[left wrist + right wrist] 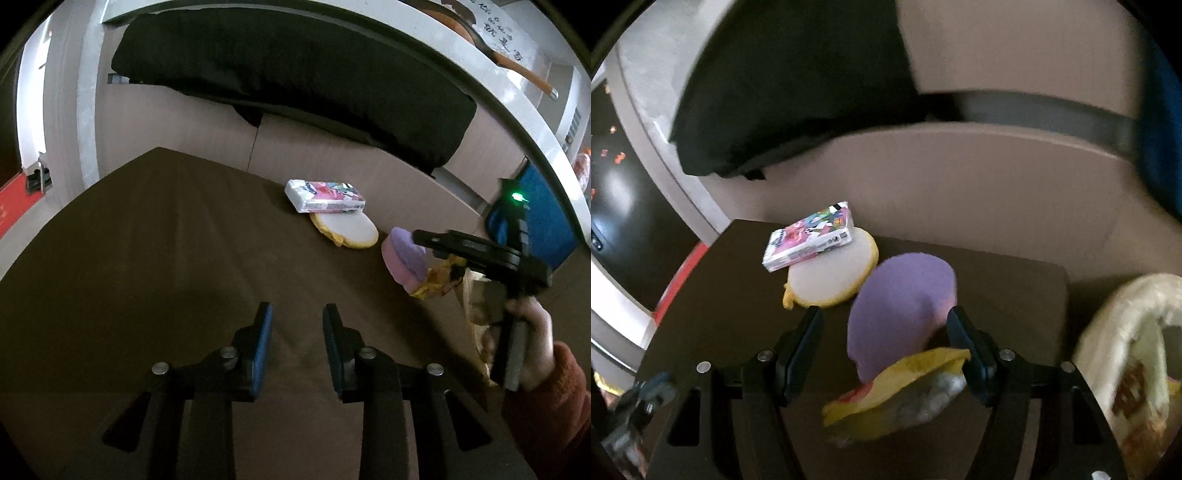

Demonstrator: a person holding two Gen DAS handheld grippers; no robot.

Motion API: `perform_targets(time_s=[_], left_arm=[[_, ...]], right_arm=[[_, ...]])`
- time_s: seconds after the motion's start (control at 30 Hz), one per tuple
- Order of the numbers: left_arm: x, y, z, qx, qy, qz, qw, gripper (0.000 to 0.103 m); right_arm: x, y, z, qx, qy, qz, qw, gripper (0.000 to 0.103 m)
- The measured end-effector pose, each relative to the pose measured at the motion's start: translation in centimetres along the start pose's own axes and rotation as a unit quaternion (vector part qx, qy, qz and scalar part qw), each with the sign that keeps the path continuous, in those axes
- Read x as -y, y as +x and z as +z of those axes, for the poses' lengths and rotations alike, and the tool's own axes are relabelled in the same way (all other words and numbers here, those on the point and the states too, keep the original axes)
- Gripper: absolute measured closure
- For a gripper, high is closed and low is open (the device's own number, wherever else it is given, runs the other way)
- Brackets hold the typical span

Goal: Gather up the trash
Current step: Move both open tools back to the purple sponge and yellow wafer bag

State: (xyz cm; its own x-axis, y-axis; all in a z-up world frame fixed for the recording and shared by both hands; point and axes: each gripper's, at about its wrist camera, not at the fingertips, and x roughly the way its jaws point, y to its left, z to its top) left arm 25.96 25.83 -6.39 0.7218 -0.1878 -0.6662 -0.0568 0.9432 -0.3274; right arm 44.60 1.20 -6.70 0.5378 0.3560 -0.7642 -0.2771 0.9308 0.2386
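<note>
A crumpled yellow snack wrapper (897,395) lies on the dark brown table (731,295), low between the fingers of my open right gripper (886,332); whether a finger touches it I cannot tell. It also shows in the left wrist view (441,282), under the right gripper (458,243). A pale plastic bag (1126,354) with an open mouth hangs at the table's right edge. My left gripper (297,317) is open and empty over bare table (147,240).
A purple and pink sponge (905,314) sits just beyond the wrapper. A yellow-rimmed white round pad (831,277) lies behind it with a colourful tissue pack (810,236) on top. A black cushion (295,85) lies on the beige sofa behind.
</note>
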Motion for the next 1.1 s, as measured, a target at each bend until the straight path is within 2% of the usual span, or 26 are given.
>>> perform_targets(time_s=[0.13,0.2,0.3,0.43,0.53,0.67,0.8,0.93,1.1], left_arm=[[-0.6,0.3,0.0,-0.008,-0.014,-0.02,0.9997,0.074],[-1.1,0.4,0.0,-0.011,-0.023,-0.024,0.9994,0.074],[-1.8,0.5,-0.2,-0.014,-0.035,-0.027,0.9989,0.074],[-2.5,0.0,-0.4,-0.011,-0.047,-0.026,0.9985,0.074],[-3.0,-0.3,-0.7,-0.009,-0.053,-0.02,0.9984,0.074],[-3.3,-0.8,-1.3,-0.011,-0.062,-0.015,0.9979,0.074],[-3.8,-1.5,-2.2,-0.016,-0.064,-0.004,0.9978,0.072],[-4.0,-2.5,-2.8,-0.018,-0.072,-0.002,0.9973,0.07],[-3.4,-4.0,-3.2,-0.002,-0.076,-0.006,0.9971,0.068]], right_arm=[[-0.8,2.3,0.2,-0.007,-0.021,-0.046,0.999,0.033],[-1.1,3.0,0.1,-0.01,-0.035,-0.061,0.997,0.026],[-0.9,4.6,-0.5,-0.04,-0.034,-0.068,0.996,0.026],[-0.2,4.4,-1.5,-0.034,-0.018,-0.035,0.999,0.028],[-0.8,2.9,-2.9,-0.035,-0.007,0.037,0.999,0.03],[-4.0,0.7,-6.2,-0.056,-0.05,0.099,0.992,0.031],[-7.5,-1.3,-10.2,-0.093,-0.124,0.146,0.977,0.029],[-8.6,-4.1,-12.1,-0.064,-0.165,0.14,0.974,0.027],[-7.7,-9.5,-12.5,0.012,-0.168,0.109,0.98,0.027]])
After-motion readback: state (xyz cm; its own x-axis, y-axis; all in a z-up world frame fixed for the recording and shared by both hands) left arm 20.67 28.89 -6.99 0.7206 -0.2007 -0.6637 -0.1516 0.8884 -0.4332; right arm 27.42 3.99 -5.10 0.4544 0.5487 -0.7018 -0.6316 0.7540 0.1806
